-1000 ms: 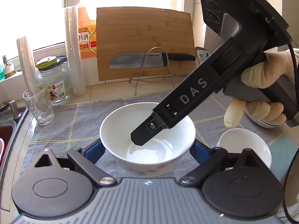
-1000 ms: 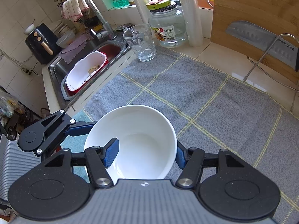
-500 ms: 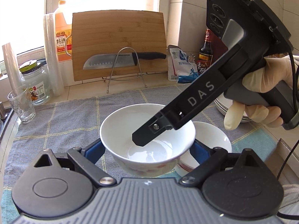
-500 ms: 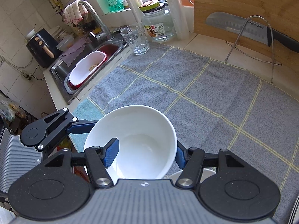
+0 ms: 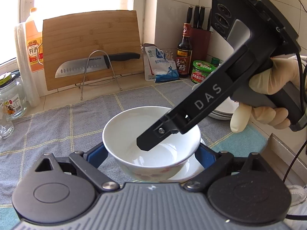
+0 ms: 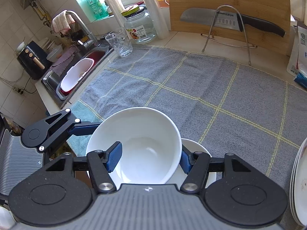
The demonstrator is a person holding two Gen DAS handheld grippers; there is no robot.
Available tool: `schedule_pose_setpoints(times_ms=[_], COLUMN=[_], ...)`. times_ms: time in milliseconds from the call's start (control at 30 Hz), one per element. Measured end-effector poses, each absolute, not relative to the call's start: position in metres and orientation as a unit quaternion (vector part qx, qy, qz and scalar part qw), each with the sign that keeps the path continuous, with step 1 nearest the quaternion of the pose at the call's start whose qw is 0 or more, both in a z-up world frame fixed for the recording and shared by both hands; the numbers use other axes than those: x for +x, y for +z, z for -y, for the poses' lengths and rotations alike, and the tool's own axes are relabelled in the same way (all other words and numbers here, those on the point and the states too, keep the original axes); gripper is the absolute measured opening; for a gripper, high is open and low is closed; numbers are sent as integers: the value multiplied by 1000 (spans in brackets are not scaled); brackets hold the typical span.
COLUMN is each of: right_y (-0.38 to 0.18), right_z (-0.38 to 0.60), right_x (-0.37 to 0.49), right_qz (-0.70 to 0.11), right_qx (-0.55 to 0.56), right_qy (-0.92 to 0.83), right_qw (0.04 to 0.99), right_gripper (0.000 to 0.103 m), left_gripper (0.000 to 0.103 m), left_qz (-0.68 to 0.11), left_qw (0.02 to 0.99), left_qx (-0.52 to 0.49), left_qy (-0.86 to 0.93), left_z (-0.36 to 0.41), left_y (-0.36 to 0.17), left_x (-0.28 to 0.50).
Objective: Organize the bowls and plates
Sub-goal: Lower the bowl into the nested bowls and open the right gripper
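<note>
A white bowl is held just above a second white bowl on the grey checked cloth. My left gripper spans the held bowl from outside, its blue pads against both sides. My right gripper pinches the same bowl's rim, one finger inside and one outside; its finger shows in the left wrist view. The lower bowl peeks out to the right. A stack of white plates lies at the right edge.
A cutting board, a knife on a wire rack, bottles and jars line the back wall. A glass, a jar and the sink lie to the left.
Both grippers have carried the bowl to the right across the cloth. It now hangs over the second bowl, which was beside it before.
</note>
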State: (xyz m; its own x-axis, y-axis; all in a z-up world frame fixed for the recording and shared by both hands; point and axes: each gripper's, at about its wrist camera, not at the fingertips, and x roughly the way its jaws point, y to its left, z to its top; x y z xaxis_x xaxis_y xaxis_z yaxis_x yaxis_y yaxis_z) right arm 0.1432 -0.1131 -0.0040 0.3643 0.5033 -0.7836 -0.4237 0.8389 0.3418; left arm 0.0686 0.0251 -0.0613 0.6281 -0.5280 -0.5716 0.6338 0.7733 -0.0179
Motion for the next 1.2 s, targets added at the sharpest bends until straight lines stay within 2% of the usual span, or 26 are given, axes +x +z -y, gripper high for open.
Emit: schedule_pose_setpoints(times_ms=[667,1200], right_y=[-20,-28], right_z=[150,133], right_x=[136,133], right_qz=[-496,-487], right_qx=[57,5], right_qy=[244,249], right_qw=[831,837], right_gripper=[67,67], left_gripper=[96,96], left_qz=[-293,-308], left_qw=[882,879], left_qx=[98,92], left_qy=[-355,-352], left_z=[7,4], left_y=[-82,-89], left_x=[81,82])
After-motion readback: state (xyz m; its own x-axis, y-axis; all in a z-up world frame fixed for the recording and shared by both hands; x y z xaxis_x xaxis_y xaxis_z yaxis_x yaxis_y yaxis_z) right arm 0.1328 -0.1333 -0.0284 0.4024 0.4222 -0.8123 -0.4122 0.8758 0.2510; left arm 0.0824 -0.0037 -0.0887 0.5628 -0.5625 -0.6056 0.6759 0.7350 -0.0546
